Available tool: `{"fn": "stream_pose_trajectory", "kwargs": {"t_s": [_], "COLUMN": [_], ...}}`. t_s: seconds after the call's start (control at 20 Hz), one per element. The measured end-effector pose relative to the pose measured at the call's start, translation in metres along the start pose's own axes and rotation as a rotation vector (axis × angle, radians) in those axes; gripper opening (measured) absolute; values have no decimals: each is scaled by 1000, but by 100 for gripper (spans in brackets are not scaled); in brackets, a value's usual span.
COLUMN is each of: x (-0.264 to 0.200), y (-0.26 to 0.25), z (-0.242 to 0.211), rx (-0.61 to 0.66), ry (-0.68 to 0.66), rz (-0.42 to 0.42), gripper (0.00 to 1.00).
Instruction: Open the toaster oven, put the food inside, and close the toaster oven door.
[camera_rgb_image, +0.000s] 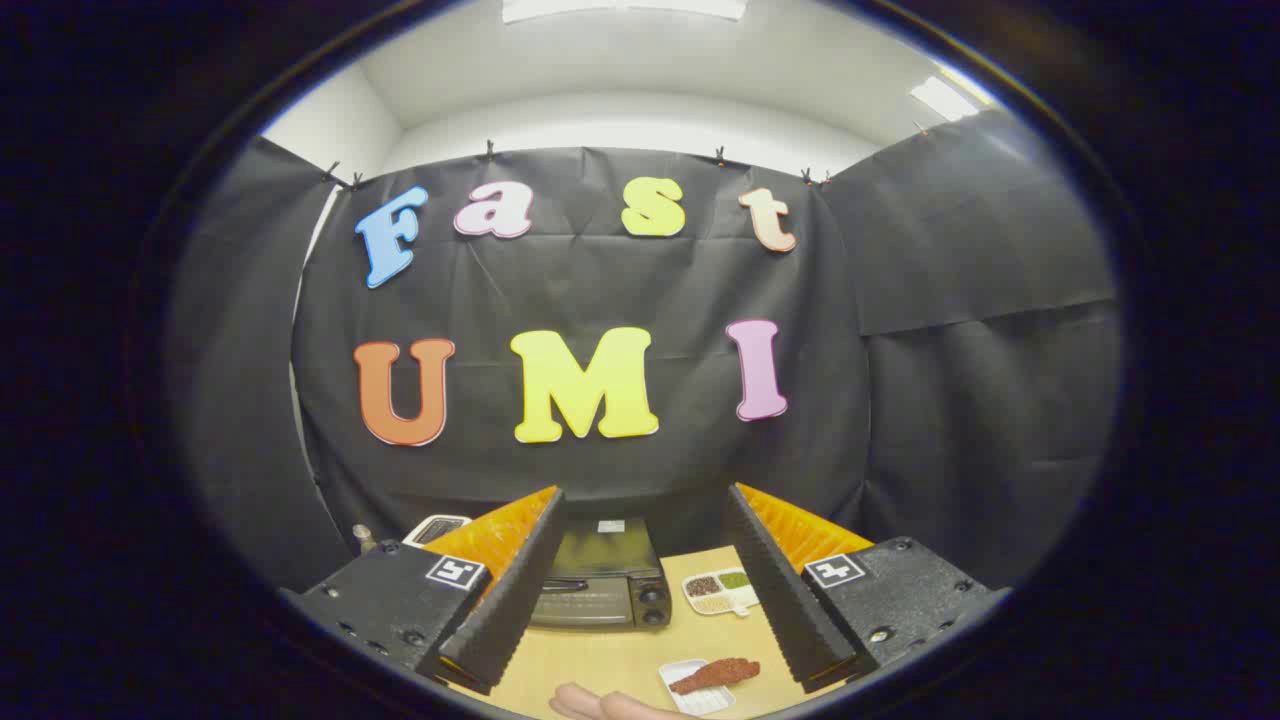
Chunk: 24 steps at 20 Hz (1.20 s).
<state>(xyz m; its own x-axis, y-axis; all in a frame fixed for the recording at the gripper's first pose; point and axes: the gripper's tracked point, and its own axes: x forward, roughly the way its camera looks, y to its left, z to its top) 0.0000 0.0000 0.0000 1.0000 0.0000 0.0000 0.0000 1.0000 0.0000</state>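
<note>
A hand (610, 706) rests on the counter (620, 660) beside the food (715, 675) on a small white tray (697, 692). The tongs (645, 520) gape wide, empty. Between them, farther off, sits the shut toaster oven (600, 580), a sectioned dish (722, 590) alongside.
</note>
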Motion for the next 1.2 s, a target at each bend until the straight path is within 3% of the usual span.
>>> {"fn": "stream_pose_trajectory", "kwargs": {"t_s": [1.2], "x": [-8], "y": [9], "z": [12], "rx": [-28], "ry": [-45], "rz": [11], "gripper": [100]}}
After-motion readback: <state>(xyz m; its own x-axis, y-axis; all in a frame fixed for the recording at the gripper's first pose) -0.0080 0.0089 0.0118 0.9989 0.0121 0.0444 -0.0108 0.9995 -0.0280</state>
